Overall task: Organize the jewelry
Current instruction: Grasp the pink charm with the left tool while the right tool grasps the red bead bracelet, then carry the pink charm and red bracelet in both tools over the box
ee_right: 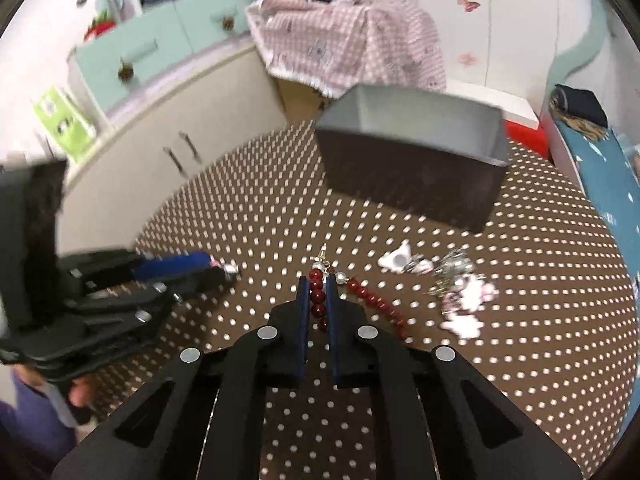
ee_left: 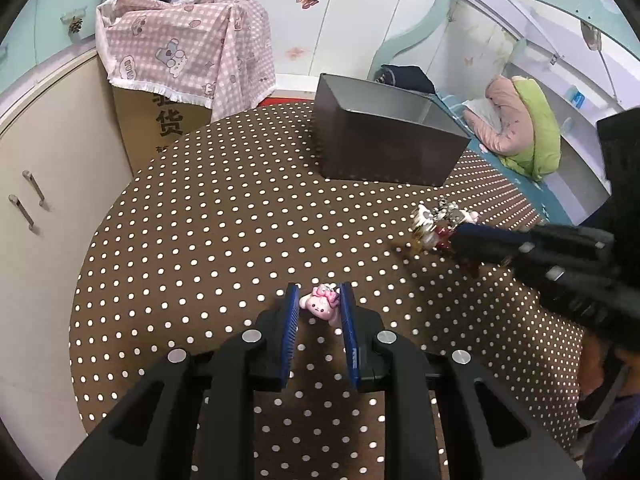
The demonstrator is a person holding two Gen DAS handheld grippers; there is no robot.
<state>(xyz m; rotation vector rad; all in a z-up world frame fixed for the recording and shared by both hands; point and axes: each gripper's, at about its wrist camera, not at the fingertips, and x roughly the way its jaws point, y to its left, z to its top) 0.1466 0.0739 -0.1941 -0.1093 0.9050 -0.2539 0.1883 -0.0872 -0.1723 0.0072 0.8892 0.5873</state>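
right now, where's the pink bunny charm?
Left wrist view: the pink bunny charm lies on the polka-dot tablecloth between the left gripper fingers, jaws open around it, well short of the dark box.

"How much room did you have on the table?"

"Plenty in the middle. From my left wrist camera, bare dotted cloth ran open from the near edge up to the dark box, which stood toward the far edge and blocked that side."

"Anything toward the right edge?"

"A heap of trinkets lay there, with a red bead strand trailing just beside it. My right gripper reached in across that side, so I could not pass there."

"And the left edge?"

"Open cloth, though a cabinet stood close beyond it, and my left gripper came in from there."
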